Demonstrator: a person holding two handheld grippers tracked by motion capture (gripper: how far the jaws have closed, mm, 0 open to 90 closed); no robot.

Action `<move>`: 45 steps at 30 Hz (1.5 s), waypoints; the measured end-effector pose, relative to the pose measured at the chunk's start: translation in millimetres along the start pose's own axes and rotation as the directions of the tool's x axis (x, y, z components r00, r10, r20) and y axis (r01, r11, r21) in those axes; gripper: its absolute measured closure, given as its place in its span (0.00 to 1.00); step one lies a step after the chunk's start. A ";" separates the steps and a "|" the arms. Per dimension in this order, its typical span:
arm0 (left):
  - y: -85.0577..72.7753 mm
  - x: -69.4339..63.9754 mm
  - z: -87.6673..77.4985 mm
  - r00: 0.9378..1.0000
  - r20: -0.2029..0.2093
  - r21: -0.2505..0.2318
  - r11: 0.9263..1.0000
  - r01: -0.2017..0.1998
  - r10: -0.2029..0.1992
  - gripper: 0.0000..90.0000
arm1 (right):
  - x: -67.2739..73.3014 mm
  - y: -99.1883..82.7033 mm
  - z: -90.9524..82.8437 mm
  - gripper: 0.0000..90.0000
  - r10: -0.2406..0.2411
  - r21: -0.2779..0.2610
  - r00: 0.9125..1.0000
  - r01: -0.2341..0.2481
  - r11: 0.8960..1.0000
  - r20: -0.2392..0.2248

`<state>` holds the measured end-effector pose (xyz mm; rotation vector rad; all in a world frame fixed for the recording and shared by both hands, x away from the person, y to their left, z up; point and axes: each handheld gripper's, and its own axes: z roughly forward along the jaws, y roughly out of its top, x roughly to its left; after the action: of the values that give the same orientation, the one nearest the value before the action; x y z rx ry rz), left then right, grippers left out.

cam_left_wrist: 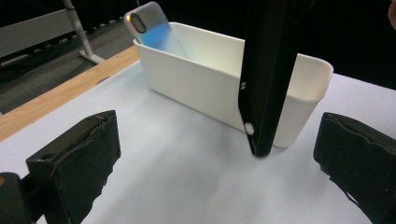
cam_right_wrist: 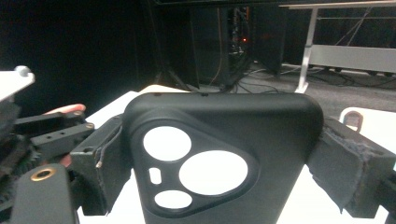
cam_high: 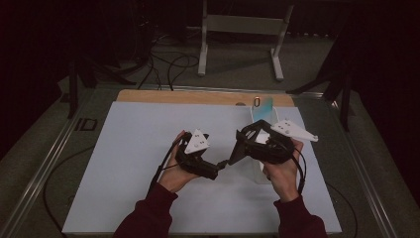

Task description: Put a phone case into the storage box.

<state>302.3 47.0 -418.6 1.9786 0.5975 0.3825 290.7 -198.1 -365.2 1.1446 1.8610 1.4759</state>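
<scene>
A black phone case [cam_right_wrist: 219, 154] with camera cut-outs stands upright between the pads of my right gripper [cam_right_wrist: 224, 161], which is shut on its two sides. From above, the case [cam_high: 236, 150] hangs over the white mat between both hands, with the right gripper [cam_high: 249, 141] holding it. My left gripper [cam_left_wrist: 215, 163] is open, its jaws wide apart. The case's edge [cam_left_wrist: 264, 88] hangs between them without touching either pad. Seen from above, the left gripper [cam_high: 221, 166] points at the case's lower end.
A white bin [cam_left_wrist: 201, 79] stands on the mat behind the case, with a blue-and-silver phone [cam_left_wrist: 147, 23] leaning in its far end. From above, the bin [cam_high: 258, 119] lies under my right hand. A wooden strip [cam_high: 198, 96] borders the mat [cam_high: 138, 163] at the back.
</scene>
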 end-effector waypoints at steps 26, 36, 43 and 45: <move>-73.8 52.7 -89.9 0.940 -0.336 0.032 0.996 0.080 -0.064 0.00 | -63.9 27.3 23.9 0.15 0.032 -0.053 0.975 -0.021 0.998 0.218; -104.5 61.9 -116.3 0.905 -0.405 -0.001 0.990 0.141 -0.129 0.00 | -91.2 29.9 37.3 0.15 0.051 -0.056 0.939 -0.034 0.998 0.340; -115.3 63.4 -120.5 0.900 -0.407 0.001 0.985 0.173 -0.158 0.00 | -101.9 22.8 53.7 0.15 0.047 -0.016 0.919 -0.045 0.999 0.392; -116.6 64.7 -124.1 0.896 -0.413 -0.010 0.984 0.178 -0.166 0.00 | -103.5 22.1 55.3 0.15 0.045 -0.012 0.916 -0.044 0.999 0.398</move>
<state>264.8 219.2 -464.8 1.8611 1.0443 0.6937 395.5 -255.0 -372.0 1.3765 1.5583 1.1572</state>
